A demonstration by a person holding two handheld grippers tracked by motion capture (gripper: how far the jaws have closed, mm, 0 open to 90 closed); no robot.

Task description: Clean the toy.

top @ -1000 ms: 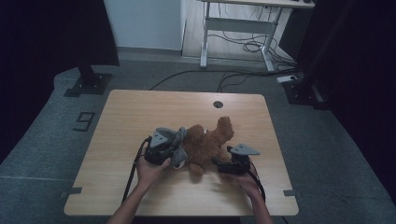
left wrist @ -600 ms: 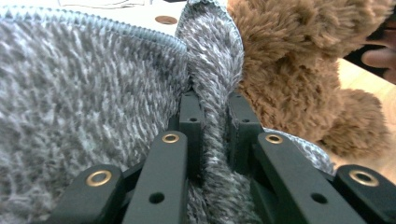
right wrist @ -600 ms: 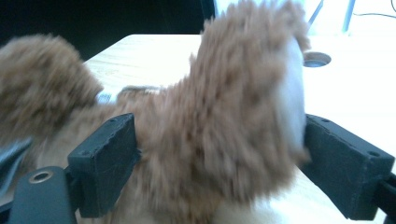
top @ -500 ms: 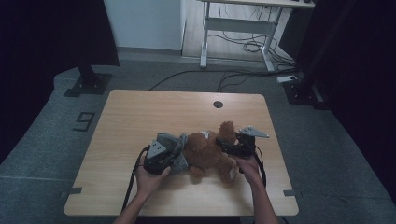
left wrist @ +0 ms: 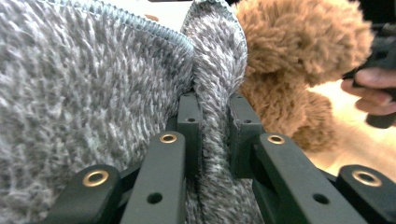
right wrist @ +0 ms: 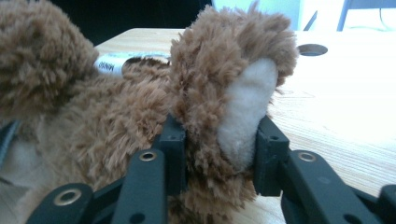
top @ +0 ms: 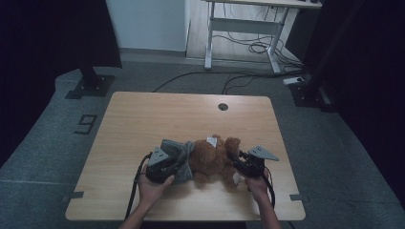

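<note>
With the left claw (left wrist: 212, 135) clamped on the grey knit garment (top: 174, 155) and the right claw (right wrist: 219, 154), jaws just closed, gripping the teddy bear's (top: 212, 157) foot mid-desk (top: 143, 114), pull apart slowly, keeping both holds steady.

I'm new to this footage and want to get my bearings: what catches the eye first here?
A fluffy brown teddy bear lies near the front middle of the wooden table, with a grey knitted garment bunched at its left end. The left tongs pinch a fold of that grey knit. The right tongs have just been closing and now press on the bear's cream-soled paw.
</note>
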